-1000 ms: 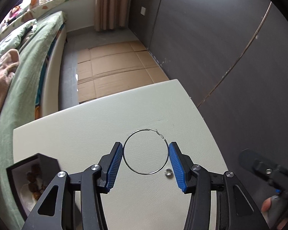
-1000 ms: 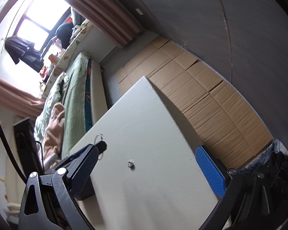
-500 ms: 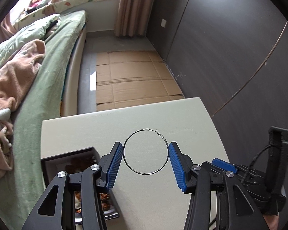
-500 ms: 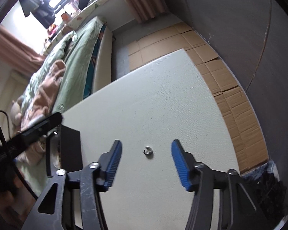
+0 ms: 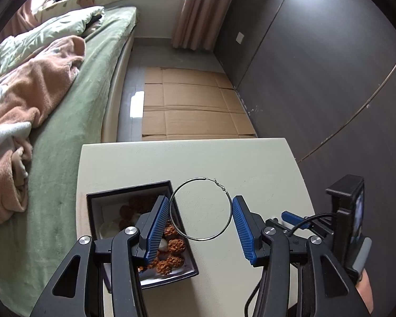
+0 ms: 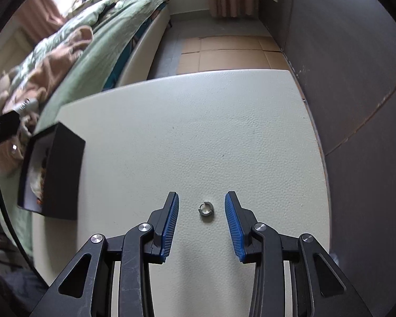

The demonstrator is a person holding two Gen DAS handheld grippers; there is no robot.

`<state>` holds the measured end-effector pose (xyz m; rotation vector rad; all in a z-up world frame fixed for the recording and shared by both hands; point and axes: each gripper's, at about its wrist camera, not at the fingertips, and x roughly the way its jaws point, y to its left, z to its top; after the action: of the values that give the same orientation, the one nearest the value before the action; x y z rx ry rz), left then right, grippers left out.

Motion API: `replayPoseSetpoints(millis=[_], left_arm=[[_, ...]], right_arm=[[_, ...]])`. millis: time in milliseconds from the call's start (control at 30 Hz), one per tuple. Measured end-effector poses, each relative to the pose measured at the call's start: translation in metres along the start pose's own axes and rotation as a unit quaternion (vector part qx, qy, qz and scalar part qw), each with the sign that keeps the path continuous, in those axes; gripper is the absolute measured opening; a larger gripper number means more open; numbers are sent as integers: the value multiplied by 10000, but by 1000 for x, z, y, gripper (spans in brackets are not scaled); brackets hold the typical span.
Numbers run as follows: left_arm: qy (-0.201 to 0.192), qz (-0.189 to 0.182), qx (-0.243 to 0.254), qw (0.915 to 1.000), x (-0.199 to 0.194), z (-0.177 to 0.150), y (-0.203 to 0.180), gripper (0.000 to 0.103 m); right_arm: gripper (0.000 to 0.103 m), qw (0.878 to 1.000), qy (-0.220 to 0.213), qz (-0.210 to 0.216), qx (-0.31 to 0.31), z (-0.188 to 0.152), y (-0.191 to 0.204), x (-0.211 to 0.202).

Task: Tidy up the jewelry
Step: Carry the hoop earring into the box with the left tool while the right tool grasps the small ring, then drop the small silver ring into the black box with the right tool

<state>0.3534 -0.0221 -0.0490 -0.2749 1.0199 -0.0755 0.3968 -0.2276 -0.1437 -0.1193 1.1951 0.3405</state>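
Note:
My left gripper [image 5: 201,212] is shut on a large silver hoop earring [image 5: 187,235], which spans the gap between the blue pads and hangs above the table [image 5: 250,158]. The hoop's left part overlaps the right edge of a black jewelry box [image 5: 113,194] that holds brown carved beads and something white. My right gripper [image 6: 201,212] is open and low over the table, with a small silver ring [image 6: 205,208] lying between its fingertips, untouched. The box also shows in the right wrist view [image 6: 63,174], at the left.
The cream table has a dark wall [image 5: 330,66] close on its right and a bed with green and pink bedding [image 5: 39,92] on its left. Flattened cardboard [image 5: 192,105] lies on the floor beyond the far edge. The right gripper's body shows at the lower right of the left wrist view [image 5: 345,224].
My left gripper has carried the hoop up and left, so it now hangs at the box's right edge. My right gripper has swung round, narrowed and now frames the small ring.

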Motion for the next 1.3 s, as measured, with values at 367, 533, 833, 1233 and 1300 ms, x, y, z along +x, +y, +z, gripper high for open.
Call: replayPoseSetpoints(millis=[367, 533, 833, 1233, 1300], left_arm=[[-1, 128, -255, 9996, -9, -5, 35, 52], [-96, 182, -491, 9986, -15, -3, 56, 52], [-121, 459, -808, 9956, -15, -6, 79, 53], [-327, 277, -1438, 9887, -35, -12, 107, 69], [-470, 346, -1601, 9854, -44, -15, 115, 69]], right_arm=[[15, 9977, 95, -470, -471, -7, 8, 4], [15, 9993, -123, -215, -280, -5, 8, -11], [15, 9902, -956, 1017, 56, 8, 37, -57], [15, 9706, -1232, 2063, -135, 28, 109, -64], [15, 9687, -1204, 2166, -131, 30, 117, -62]])
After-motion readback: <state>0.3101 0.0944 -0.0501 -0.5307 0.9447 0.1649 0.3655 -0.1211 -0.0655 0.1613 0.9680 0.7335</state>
